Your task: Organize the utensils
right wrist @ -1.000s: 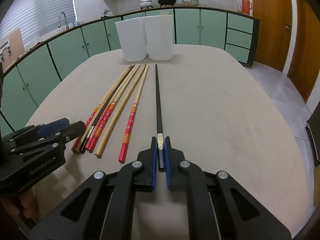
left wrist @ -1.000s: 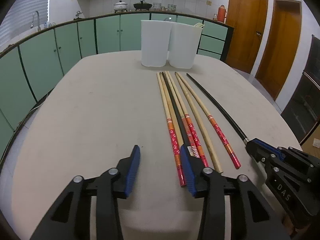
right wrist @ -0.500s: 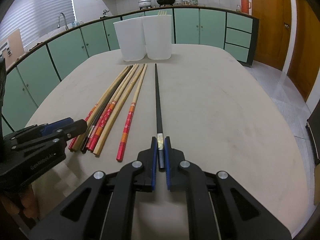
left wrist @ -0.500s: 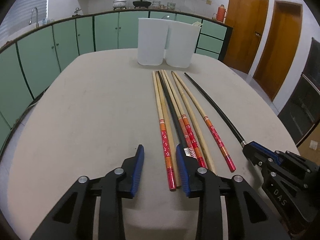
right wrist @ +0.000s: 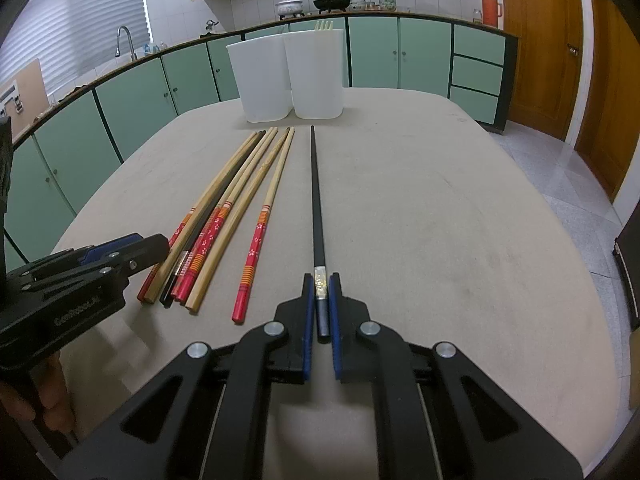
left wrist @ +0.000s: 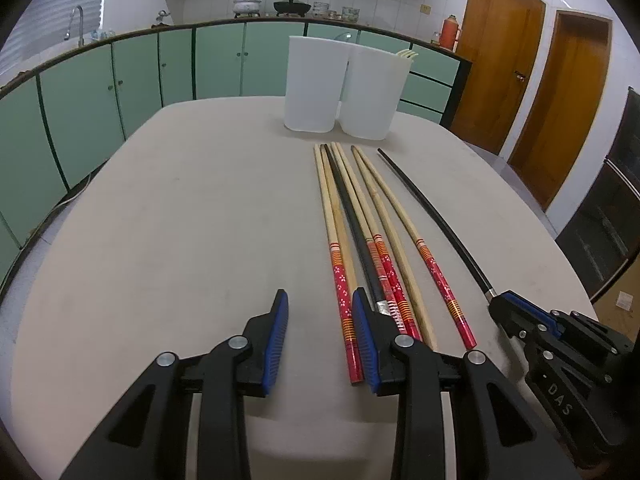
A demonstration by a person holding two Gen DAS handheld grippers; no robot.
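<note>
- Right claw [right wrist: 319, 328] is pinched narrow on the near end of the lone black chopstick [right wrist: 316, 196], blue pads on either side of its silver-banded handle. The stick lies flat on the beige worktop [right wrist: 440, 220] and points straight at the bins.
- Left claw [left wrist: 320, 340] is spread wide with nothing in it, hovering low over the near end of the chopstick bunch [left wrist: 360, 240]. Its right pad [left wrist: 366, 340] sits right beside the red-handled stick on the bunch's left edge; can't tell if it actually touches.
- The bunch, taking the bins as the landmark: it lies on the worktop in front of them, tips close to the bins, handles pointing away. It's plain bamboo sticks, red patterned-handle ones and one black stick, all packed side by side.
- One red-handled stick [right wrist: 258, 240] lies a little apart from the bunch, between it and the black chopstick in the right claw.
- Two white bins [right wrist: 288, 76] stand upright at the far side of the worktop, touching each other. A pale fork [right wrist: 324, 25] pokes its tines above the rim of the right one.
- Behind the bins: green cabinets [right wrist: 180, 80] with pots on top.
- Brown doors [left wrist: 532, 92] are off to the right of the bins.
</note>
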